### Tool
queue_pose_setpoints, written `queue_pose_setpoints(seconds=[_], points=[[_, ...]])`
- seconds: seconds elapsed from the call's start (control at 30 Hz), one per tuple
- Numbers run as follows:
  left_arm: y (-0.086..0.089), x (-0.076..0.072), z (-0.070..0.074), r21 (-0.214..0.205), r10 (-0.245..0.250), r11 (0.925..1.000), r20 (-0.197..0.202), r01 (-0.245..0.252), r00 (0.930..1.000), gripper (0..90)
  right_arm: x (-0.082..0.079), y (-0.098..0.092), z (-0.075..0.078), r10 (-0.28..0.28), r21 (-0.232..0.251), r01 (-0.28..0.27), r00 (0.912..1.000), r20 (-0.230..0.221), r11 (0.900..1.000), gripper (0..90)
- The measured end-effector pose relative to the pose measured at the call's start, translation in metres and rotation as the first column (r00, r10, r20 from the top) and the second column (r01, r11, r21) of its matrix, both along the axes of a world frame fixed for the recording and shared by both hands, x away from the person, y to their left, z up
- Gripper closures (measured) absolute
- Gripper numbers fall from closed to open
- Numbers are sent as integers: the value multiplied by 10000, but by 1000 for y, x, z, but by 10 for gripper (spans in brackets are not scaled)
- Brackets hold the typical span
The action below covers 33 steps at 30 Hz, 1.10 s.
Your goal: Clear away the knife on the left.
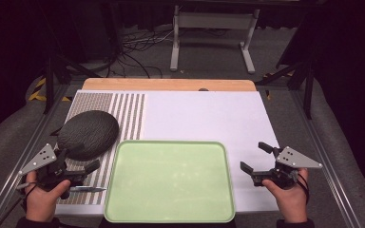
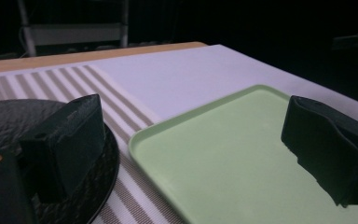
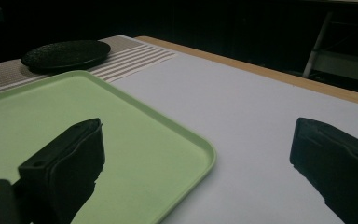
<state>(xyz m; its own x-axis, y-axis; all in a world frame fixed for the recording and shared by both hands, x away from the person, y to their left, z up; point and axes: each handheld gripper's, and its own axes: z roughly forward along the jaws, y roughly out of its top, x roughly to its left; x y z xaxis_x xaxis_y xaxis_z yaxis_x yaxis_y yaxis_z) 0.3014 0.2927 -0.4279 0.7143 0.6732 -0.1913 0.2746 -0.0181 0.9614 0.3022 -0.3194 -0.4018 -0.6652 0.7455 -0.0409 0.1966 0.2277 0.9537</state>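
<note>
Left gripper [image 1: 78, 166]: jaws spread wide, nothing between them, pads pressing on nothing. It sits at the near left corner of the table, held in the left hand [image 1: 42, 198]. In the left gripper view one jaw hangs over the near edge of the dark textured round plate [image 2: 9, 122], the other over the pale green rectangular plastic tray [image 2: 223, 158]; contact with either can't be told.

Right gripper [image 1: 255, 157]: jaws also wide apart, empty, held in the right hand [image 1: 291, 194] at the near right, just beside the tray's right rim, over the white table mat [image 1: 209, 116].

Tray lies flat at the near centre, long axis running left to right, bare inside. Plate sits flat on the grey-and-white striped cloth [image 1: 128, 111], just beyond the left gripper, close to the tray's far left corner.

No readable writing, brands or labels on anything.

Farther off: light wooden table edge [image 1: 168, 84].
</note>
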Motion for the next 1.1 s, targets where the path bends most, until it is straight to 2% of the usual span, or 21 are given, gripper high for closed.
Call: queue_pose_setpoints(seconds=[0.3,0.4,0.57,0.63,0.67,0.7,0.77,0.87,0.97,1.03,1.07,1.1], points=[[1,-1,1,355,-23,9994,46,21,10000,64,-1,1,0,32,-31,-32,10000,0,10000,40],[2,-2,5,817,34,9967,30,-36,10000,71,-1,1,0,41,-16,-41,10000,15,10000,40],[4,-2,8,1077,-108,9941,-84,117,9999,79,0,1,-1,29,43,-28,10000,-32,10000,40],[5,-1,10,1486,-188,9886,-230,221,9996,87,1,1,-2,45,79,-44,9999,-111,10000,39],[6,0,11,1838,-246,9825,-375,310,9990,87,1,1,-2,55,93,-54,9999,-114,9999,39],[6,0,11,1838,-246,9825,-375,310,9990,87,1,1,-2,55,93,-54,9999,-114,9999,39],[8,1,14,2326,-308,9716,-570,433,9979,85,2,1,-2,105,92,-104,9999,-114,9999,38],[12,2,19,2750,-444,9592,-821,654,9956,86,3,2,-3,145,111,-144,9998,-143,9998,38],[14,2,23,3323,-471,9399,-999,780,9939,86,3,2,-5,172,85,-171,9997,-197,9998,38],[15,2,26,3535,-514,9311,-1158,895,9919,87,3,2,-5,210,90,-207,9995,-256,9997,38],[16,3,28,3737,-523,9227,-1216,945,9912,88,3,2,-5,237,96,-235,9994,-255,9997,37],[16,3,28,3737,-523,9227,-1216,945,9912,89,4,2,-5,256,70,-255,9994,-250,9997,37]])
